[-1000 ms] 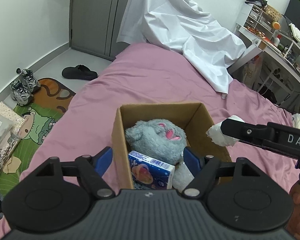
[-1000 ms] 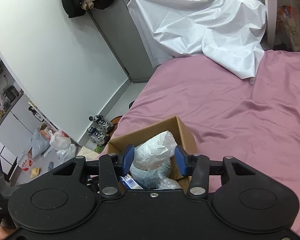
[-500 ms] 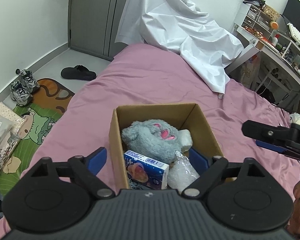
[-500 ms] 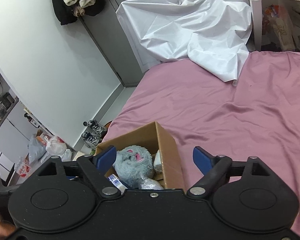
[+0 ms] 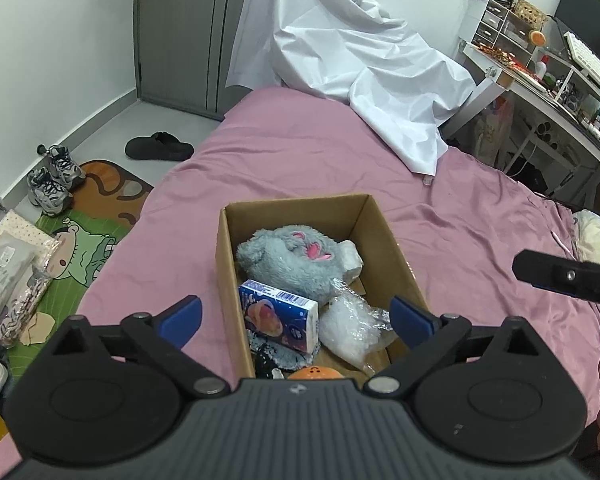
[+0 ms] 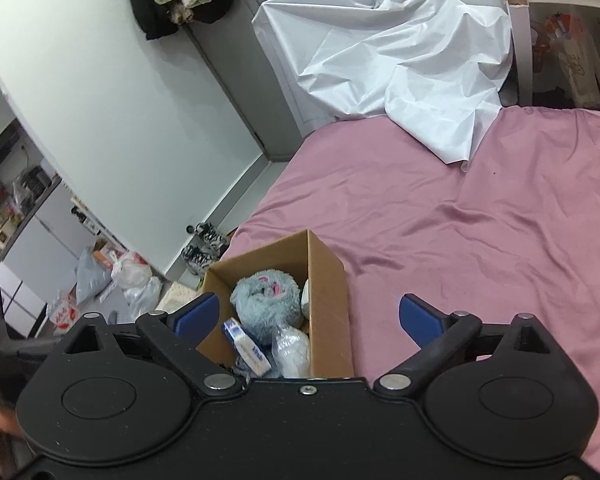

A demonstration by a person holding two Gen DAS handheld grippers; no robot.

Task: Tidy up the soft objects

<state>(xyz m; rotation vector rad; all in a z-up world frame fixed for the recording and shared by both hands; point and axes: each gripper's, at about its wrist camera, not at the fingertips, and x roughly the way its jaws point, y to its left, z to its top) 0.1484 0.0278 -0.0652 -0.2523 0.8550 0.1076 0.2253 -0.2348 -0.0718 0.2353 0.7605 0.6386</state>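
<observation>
A brown cardboard box (image 5: pixel 384 236) sits on the pink bed (image 5: pixel 300 160), and the soft things are inside it. A fluffy gray plush toy (image 5: pixel 288 256) with a pink mouth lies in the far part of the box. Just right of it a bit of white stuff (image 5: pixel 350 254) peeks out by the box wall. A blue tissue pack (image 5: pixel 278 314) leans against the near side of the toy. Right of the pack lies a clear plastic bag (image 5: pixel 348 328) with white stuff in it. At the near end of the box sits a small orange ball (image 5: pixel 316 372), with something dark and fuzzy next to it.

The left claw (image 5: pixel 296 318) hangs over the near end of the box. Its blue tips have just been spreading apart, and they stand wide with nothing pinched between them. The right claw (image 6: pixel 308 320) is the same: its tips have just been spreading, they stand wide, and they grip nothing. It hangs over the right wall of the box.

A big white sheet (image 5: pixel 360 72) is heaped at the far end of the bed. On the floor to the left are gray sneakers (image 5: pixel 54 178), a black slipper (image 5: pixel 158 148) and a cartoon mat (image 5: pixel 84 240).
</observation>
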